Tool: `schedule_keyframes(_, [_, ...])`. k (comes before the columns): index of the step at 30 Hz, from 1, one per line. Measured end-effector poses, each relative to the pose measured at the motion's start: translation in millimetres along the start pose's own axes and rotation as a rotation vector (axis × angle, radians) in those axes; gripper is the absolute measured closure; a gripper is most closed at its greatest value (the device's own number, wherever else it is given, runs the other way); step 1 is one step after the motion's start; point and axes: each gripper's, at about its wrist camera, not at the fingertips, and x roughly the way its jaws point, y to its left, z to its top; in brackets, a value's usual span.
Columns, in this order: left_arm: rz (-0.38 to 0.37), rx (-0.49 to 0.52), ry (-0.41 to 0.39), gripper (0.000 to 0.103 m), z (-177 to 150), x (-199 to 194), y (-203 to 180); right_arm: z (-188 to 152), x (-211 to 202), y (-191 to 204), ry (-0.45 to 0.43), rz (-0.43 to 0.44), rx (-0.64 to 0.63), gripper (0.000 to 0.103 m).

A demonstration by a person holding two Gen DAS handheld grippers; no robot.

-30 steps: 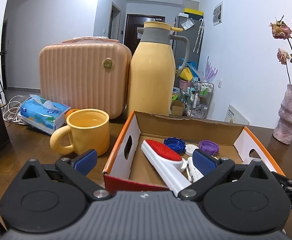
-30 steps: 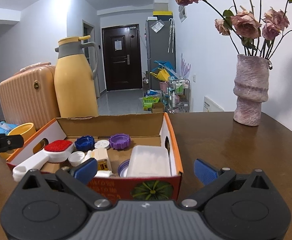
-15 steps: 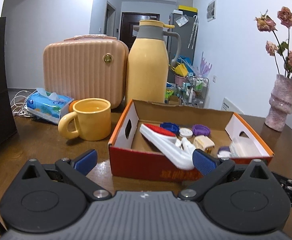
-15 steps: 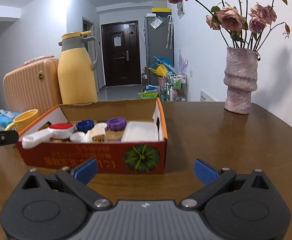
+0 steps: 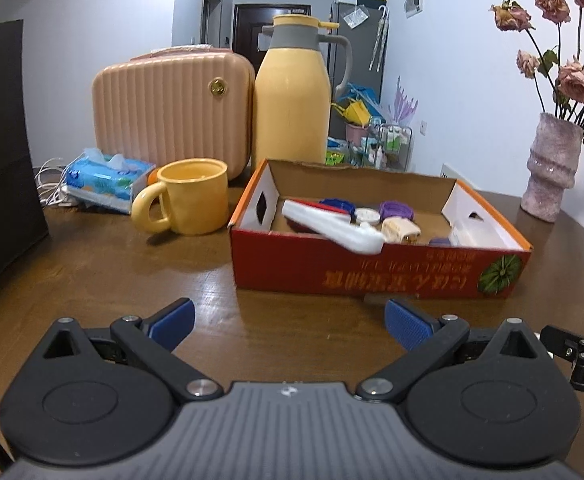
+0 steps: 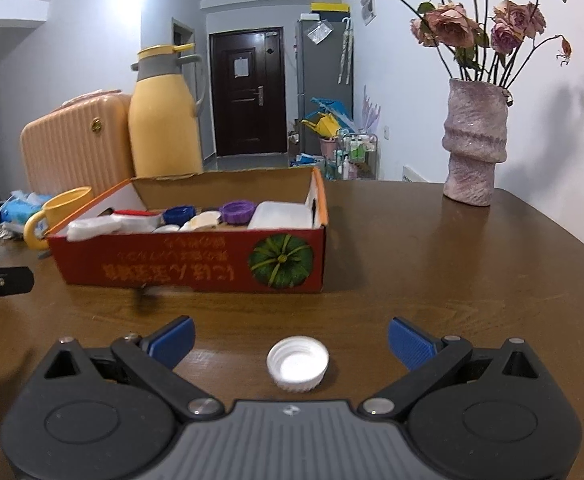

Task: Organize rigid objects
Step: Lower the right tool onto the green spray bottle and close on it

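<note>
On the brown table (image 6: 432, 272), just in front of the red cardboard box (image 6: 195, 268), a white bottle cap (image 6: 297, 364) lies open side up. It sits between the spread fingers of the right gripper (image 6: 291, 340), touching neither blue pad; those jaws stand wide apart and hold nothing.

Inside the box: a white brush with a red pad (image 5: 332, 226), handle propped over the near wall; behind it a blue cap (image 5: 336, 203), a small white cap (image 5: 366, 214) and a purple cap (image 5: 396, 210); a cream plug-like piece (image 5: 400, 231) near the middle; a clear plastic container (image 6: 279, 216) at the box's right end.

Left gripper (image 5: 287, 322) is low over bare table in front of the box's left half, jaws wide apart, empty.

Left of the box, a yellow mug (image 5: 189, 196), handle toward the camera. Behind the mug, a tissue pack (image 5: 103, 176) and a peach ribbed case (image 5: 171, 108). Behind the box's left end, a yellow thermos jug (image 5: 292, 92). Right of the box, well apart, a pink vase (image 6: 475, 142) of dried roses.
</note>
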Motion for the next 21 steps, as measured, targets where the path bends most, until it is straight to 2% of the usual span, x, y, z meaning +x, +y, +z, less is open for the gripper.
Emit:
schedule_keyframes(13, [0.041, -0.023, 0.048, 0.000, -20.9, -23.3, 33.1, -19.4, -11.7, 56.9, 0.120, 0.096, -0.045, 0.000])
schedule_keyframes(18, [0.051, -0.051, 0.052, 0.000, -25.1, -29.5, 50.6, -22.0, -10.8, 78.3, 0.156, 0.133, -0.027, 0.000])
schedule_keyframes(21, [0.047, -0.070, 0.051, 0.000, -26.6, -31.9, 59.1, -20.9, -7.9, 89.2, 0.167, 0.128, -0.005, 0.000])
